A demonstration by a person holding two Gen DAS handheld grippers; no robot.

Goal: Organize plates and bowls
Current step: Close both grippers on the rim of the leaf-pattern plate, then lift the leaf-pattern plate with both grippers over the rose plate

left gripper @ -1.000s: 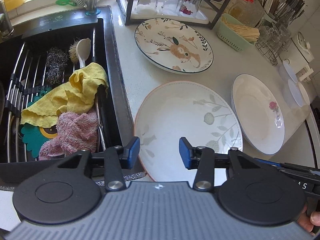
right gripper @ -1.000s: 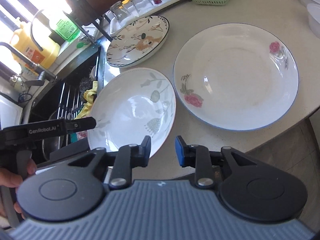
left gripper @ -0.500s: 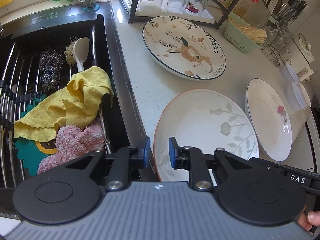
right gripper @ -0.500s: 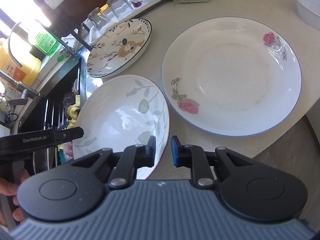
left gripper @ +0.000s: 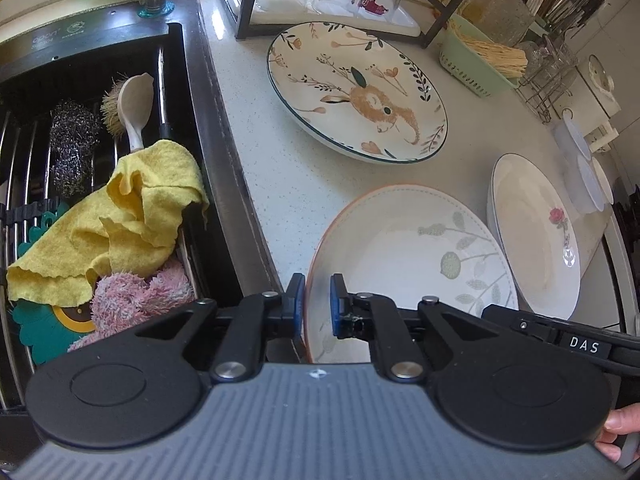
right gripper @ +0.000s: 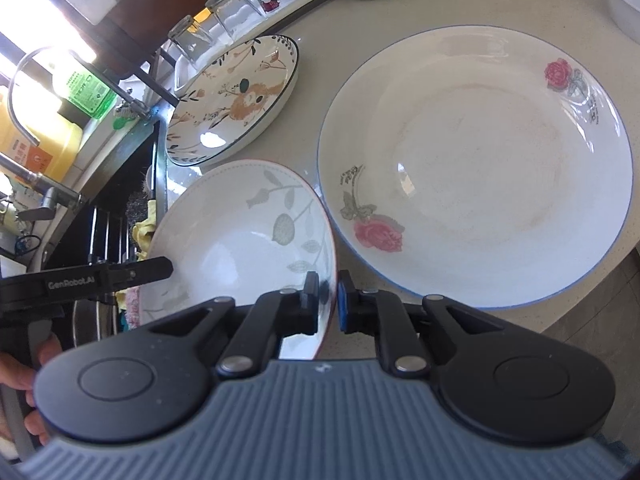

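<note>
Leaf-print plate (left gripper: 412,256) sits on the table (left gripper: 304,172) near its front edge, between the sink (left gripper: 100,160) and the rose plate (left gripper: 536,236), with the rabbit plate (left gripper: 356,88) further back. Left claw (left gripper: 317,304) straddles the plate's left near rim, pads closed down to a narrow gap with the rim between them, looks clamped. Right claw (right gripper: 328,304) does the same on the right near rim, rim edge-on between its pads, gap narrow; contact likely, not fully certain. Plate lies straight ahead of both claws, each on its own side, so neither is nearer. Plate looks tipped up a little at the near side in the right wrist view. Rose plate's rim is just beside the leaf-print plate's right edge, likely the stacking target: lift needs both sides level, then shift right.
</note>
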